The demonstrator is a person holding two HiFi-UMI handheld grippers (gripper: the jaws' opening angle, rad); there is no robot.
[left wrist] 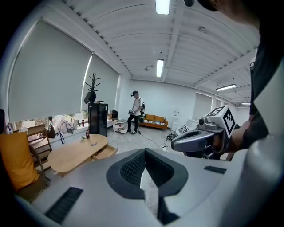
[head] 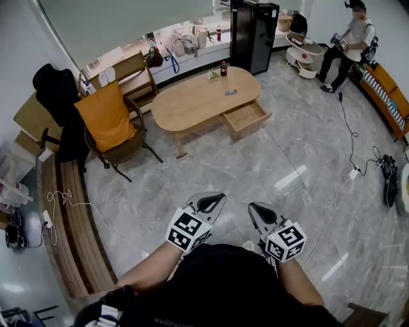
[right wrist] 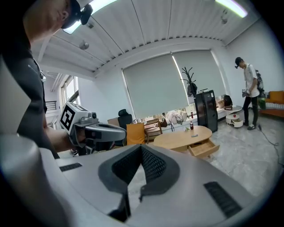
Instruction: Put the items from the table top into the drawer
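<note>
Far from table (head: 192,102), left tongs (head: 211,200), right tongs (head: 259,209) both closed

Grey marble-look floor tiles (head: 255,166) shine under strip lights (left wrist: 162,6) in a ribbed white ceiling. A tall black cabinet (head: 254,35) stands by the long window, whose pale roller blind (head: 128,19) is lowered most of the way. In front of the cabinet sits an oval wooden table (head: 192,102). Further left is an armchair with an orange cushion (head: 105,118). To the cabinet's right, an orange sofa (head: 391,96) lines the wall.
</note>
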